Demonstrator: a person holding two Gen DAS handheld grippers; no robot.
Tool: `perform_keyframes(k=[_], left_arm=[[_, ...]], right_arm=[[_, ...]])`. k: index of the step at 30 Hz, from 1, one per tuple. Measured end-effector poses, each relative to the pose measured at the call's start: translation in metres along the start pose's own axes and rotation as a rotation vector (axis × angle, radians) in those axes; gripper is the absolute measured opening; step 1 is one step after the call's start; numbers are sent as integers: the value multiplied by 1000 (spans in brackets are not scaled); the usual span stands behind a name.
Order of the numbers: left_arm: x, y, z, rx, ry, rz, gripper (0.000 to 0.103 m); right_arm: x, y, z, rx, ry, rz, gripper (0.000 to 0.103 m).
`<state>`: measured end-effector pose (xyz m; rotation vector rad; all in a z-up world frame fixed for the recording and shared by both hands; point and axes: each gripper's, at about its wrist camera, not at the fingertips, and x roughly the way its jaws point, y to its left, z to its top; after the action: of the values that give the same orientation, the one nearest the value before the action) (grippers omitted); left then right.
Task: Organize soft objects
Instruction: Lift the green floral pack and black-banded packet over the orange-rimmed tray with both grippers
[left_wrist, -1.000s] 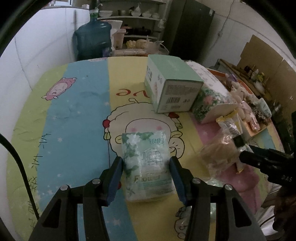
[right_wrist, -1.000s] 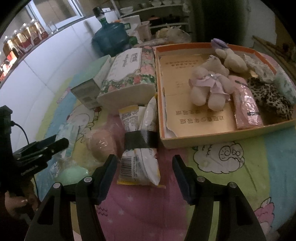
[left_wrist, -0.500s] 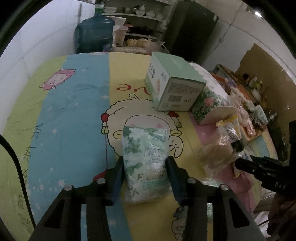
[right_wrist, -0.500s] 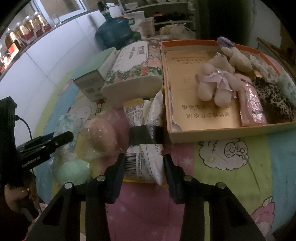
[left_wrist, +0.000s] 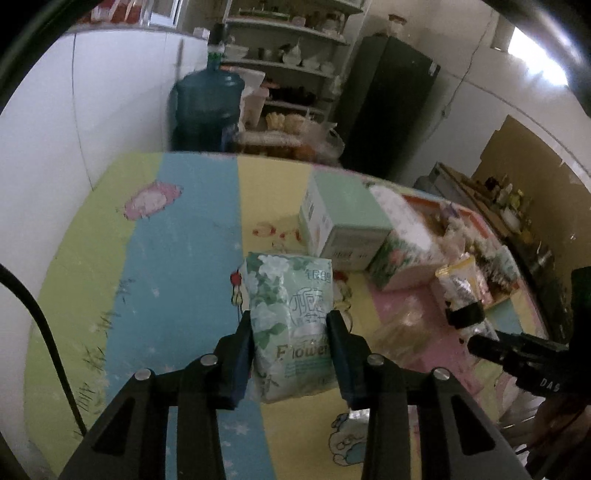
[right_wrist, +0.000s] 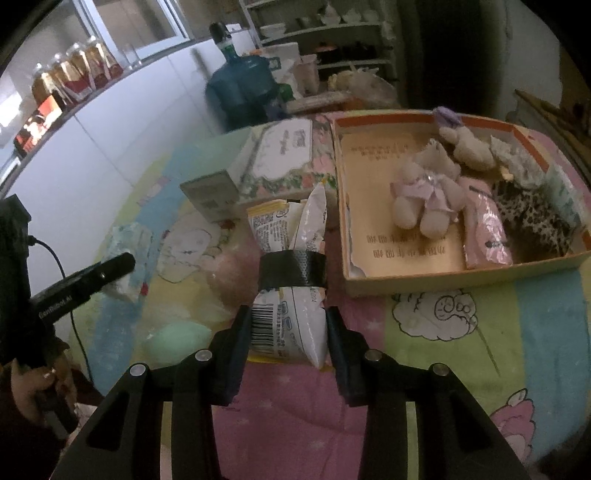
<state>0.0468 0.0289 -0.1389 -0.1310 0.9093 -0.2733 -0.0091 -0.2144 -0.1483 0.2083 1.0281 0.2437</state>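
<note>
My left gripper (left_wrist: 291, 332) is shut on a green flower-print tissue pack (left_wrist: 291, 314) and holds it lifted above the cartoon-print tablecloth (left_wrist: 177, 258). My right gripper (right_wrist: 288, 325) is shut on a white and yellow snack bag (right_wrist: 291, 266) bound by a black tape band, raised off the cloth. The orange-rimmed box (right_wrist: 458, 273) at the right holds plush bears (right_wrist: 424, 195), a pink pack and a leopard-print cloth.
A mint green carton (left_wrist: 343, 218) and a floral tissue pack (left_wrist: 402, 251) stand mid-table. A clear bag with a peach-coloured round thing (right_wrist: 232, 273) and a green round object (right_wrist: 177, 339) lie at my right gripper's left. A water jug (left_wrist: 208, 107) stands beyond the table.
Both grippers closed on their packs, the left on the tissue pack, the right on the snack bag, and both have lifted them off the cloth.
</note>
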Motion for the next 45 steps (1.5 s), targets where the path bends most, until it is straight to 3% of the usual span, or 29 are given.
perform_keyframes(k=[19,45], left_arm=[[-49,-50,37,70,-123,28,39],[-36,-138,53,191,-119,-60,39]], right_arm=[[-57,6,19,0,-135,73,41],[-117,-51,10,104,-261,5,41]])
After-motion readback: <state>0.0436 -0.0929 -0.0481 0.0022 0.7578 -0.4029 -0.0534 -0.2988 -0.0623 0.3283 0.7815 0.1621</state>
